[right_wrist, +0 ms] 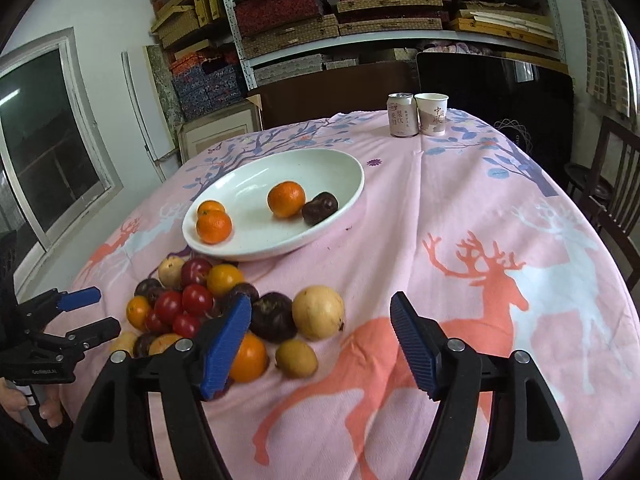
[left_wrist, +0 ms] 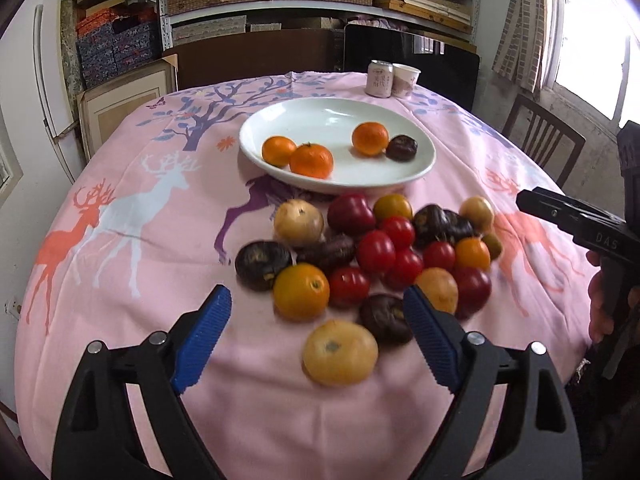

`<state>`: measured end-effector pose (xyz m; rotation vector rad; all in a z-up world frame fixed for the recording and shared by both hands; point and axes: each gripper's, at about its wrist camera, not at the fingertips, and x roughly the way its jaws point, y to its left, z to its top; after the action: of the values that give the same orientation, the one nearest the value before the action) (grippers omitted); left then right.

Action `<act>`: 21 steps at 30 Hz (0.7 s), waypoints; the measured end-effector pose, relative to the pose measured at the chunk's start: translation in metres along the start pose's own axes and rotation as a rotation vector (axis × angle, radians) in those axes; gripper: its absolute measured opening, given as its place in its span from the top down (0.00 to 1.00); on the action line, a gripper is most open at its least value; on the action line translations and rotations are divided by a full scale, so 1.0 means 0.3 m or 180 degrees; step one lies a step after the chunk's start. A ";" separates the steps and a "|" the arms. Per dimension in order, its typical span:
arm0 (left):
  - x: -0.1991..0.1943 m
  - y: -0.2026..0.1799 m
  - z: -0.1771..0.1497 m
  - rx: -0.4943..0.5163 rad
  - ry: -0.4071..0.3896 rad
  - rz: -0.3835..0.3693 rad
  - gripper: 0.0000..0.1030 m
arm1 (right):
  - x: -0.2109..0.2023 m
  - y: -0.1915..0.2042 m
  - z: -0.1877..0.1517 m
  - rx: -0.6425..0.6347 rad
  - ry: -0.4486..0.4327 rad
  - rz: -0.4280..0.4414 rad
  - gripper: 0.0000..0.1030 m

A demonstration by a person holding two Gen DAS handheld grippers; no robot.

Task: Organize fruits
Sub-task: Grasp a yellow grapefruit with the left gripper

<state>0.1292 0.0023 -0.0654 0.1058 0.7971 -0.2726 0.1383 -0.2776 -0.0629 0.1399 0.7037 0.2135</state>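
Note:
A white oval plate (left_wrist: 280, 114) (right_wrist: 344, 168) holds three oranges (left_wrist: 311, 160) (right_wrist: 286, 199) and one dark purple fruit (left_wrist: 401, 147) (right_wrist: 319, 207). In front of it lies a pile of fruit (left_wrist: 384, 248) (right_wrist: 192, 304): red, orange, yellow and dark purple pieces. My left gripper (left_wrist: 318, 316) is open and empty, low over the near side of the pile, with a yellow fruit (left_wrist: 340, 352) between its blue fingers. My right gripper (right_wrist: 320, 320) is open and empty, just right of the pile, its left finger in front of an orange (right_wrist: 250, 356).
A drink can (left_wrist: 379, 79) (right_wrist: 403, 115) and a paper cup (left_wrist: 405, 79) (right_wrist: 431, 114) stand at the table's far edge. A pink deer-print cloth (right_wrist: 500, 240) covers the table. Chairs (left_wrist: 544, 140) stand at the right. Shelves fill the back wall.

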 end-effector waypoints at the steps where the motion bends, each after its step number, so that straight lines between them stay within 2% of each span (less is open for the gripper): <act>1: -0.008 -0.008 -0.028 0.0021 0.0008 0.0012 0.17 | -0.007 0.004 -0.014 -0.0026 0.0004 -0.0027 0.29; 4: -0.004 -0.021 -0.086 0.0060 0.0053 0.0069 0.17 | -0.033 0.010 -0.052 -0.0050 0.0026 -0.0051 0.29; 7: 0.026 -0.013 -0.099 -0.0011 0.0109 0.0122 0.19 | -0.053 0.017 -0.069 -0.0045 0.0034 -0.0065 0.29; 9: 0.048 -0.014 -0.100 -0.0028 0.0161 0.0110 0.35 | -0.072 0.028 -0.079 -0.0077 0.0011 -0.0078 0.29; 11: 0.069 -0.016 -0.099 -0.0030 0.0185 0.0078 0.37 | -0.087 0.037 -0.086 -0.0118 -0.0006 -0.0097 0.29; 14: 0.090 -0.018 -0.104 -0.0058 0.0255 -0.0077 0.53 | -0.100 0.035 -0.095 -0.0119 -0.0011 -0.0115 0.29; 17: 0.083 -0.039 -0.113 0.0036 0.0210 -0.0055 0.59 | -0.098 0.031 -0.100 -0.0097 0.0019 -0.0118 0.29; 21: 0.082 -0.037 -0.109 0.0010 0.0218 -0.0090 0.58 | -0.089 0.041 -0.106 -0.0102 0.0052 -0.0105 0.29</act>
<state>0.1199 -0.0069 -0.1058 0.1073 0.8667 -0.2980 0.0960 -0.2704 -0.0678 0.0961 0.7181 0.1945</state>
